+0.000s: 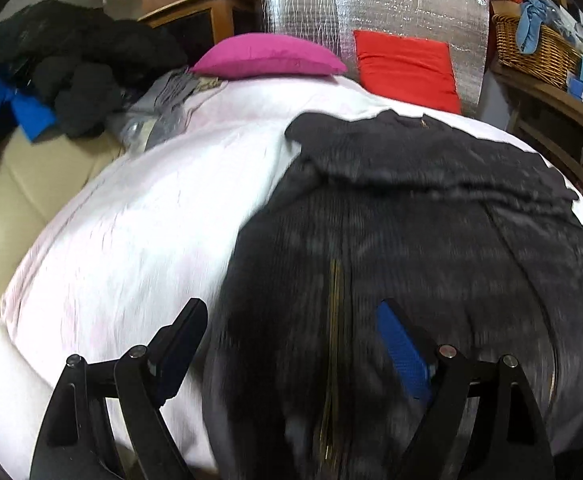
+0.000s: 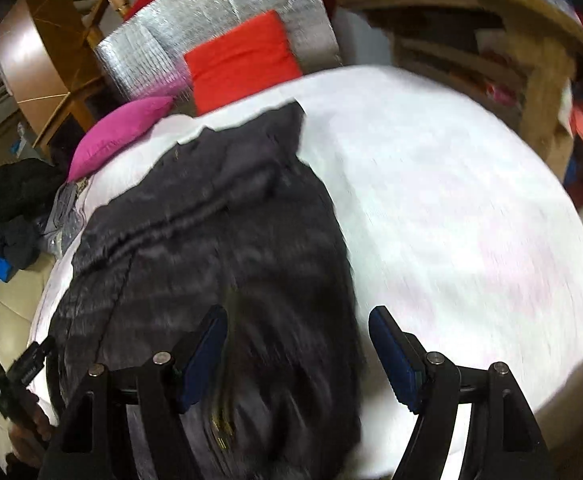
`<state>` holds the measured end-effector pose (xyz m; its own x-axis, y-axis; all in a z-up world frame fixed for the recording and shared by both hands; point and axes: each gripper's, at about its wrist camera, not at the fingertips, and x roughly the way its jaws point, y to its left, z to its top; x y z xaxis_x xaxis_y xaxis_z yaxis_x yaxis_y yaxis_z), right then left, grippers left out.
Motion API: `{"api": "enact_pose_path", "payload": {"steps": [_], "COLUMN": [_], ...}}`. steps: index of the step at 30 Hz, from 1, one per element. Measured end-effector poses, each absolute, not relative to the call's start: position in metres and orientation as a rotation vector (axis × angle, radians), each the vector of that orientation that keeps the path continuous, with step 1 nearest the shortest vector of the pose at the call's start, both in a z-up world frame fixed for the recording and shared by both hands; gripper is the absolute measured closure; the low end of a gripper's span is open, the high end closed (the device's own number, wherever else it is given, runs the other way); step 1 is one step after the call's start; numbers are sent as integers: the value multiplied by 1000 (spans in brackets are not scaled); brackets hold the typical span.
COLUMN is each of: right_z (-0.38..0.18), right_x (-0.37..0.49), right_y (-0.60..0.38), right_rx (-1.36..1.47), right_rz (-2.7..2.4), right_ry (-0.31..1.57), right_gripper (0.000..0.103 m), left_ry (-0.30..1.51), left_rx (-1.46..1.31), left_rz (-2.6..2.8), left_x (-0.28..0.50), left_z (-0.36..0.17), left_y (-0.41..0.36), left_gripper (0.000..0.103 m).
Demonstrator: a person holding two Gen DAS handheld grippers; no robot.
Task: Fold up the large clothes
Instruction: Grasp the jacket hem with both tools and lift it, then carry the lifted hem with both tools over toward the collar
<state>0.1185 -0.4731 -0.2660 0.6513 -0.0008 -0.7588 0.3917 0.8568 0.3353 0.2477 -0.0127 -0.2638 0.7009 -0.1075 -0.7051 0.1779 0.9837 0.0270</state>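
A large dark ribbed garment (image 1: 403, 220) with a gold zip line down its middle lies spread on a white sheet (image 1: 139, 216). It also shows in the right wrist view (image 2: 211, 232). My left gripper (image 1: 291, 320) is open and empty, low over the garment's near left part. Its left finger is over the sheet, its blue-padded right finger over the cloth. My right gripper (image 2: 297, 328) is open and empty above the garment's near right edge. Its right finger is over the white sheet (image 2: 451, 200). The left gripper's body (image 2: 19, 376) shows at the far left of the right wrist view.
A pink cushion (image 1: 267, 56) and a red cushion (image 1: 407, 68) lean against a silver foil panel (image 1: 371, 8) at the far end. A pile of dark and blue clothes (image 1: 63, 80) lies at the left. A wicker basket (image 1: 531, 48) and wooden shelves (image 2: 511, 60) stand at the right.
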Motion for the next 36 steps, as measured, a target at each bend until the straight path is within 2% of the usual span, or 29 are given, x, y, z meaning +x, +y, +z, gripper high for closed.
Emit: {"api": "enact_pose_path", "payload": {"steps": [9,19,27,30,31,32,33,34,35,36], "right_z": [-280,-326,-345,-345,-344,-342,-341,-338,-335,-330], "right_x": [83,75,81,82,82,83,82,81,81,78], "right_y": [-443,-405,-397,-395,-392,-390,-389,-387,-384,-378], "right_rx": [475,457,477,494,488,483,480,469,447,416], "right_rz": [-199,-165,-154,-141,-134,-131,-134,-135,-132,-129], "right_ry": [944,1158,1163,1136,1125,1117,1115,1116,1118,1121], "right_gripper": [26,26,15,16,17,22,29,32,40,46], "left_ry": [874,1054,1188,1207,1193,1174,1165,1160,1154,1152], "left_rx": [33,-104,-180,-235,-237,-235,-230,-214,-199,-194], "left_rz": [-165,-181,-263,-333,-343,-352,-358,-357,-351,-348], "left_x": [210,181,179,176,174,173,172,171,170,169], "left_z": [-277,-305,-331,-335,-333,-330,-328,-326,-325,-326], "left_y": [6,35,37,34,34,33,32,31,30,29], "left_gripper": [16,15,15,16,18,32,52,58,62,62]}}
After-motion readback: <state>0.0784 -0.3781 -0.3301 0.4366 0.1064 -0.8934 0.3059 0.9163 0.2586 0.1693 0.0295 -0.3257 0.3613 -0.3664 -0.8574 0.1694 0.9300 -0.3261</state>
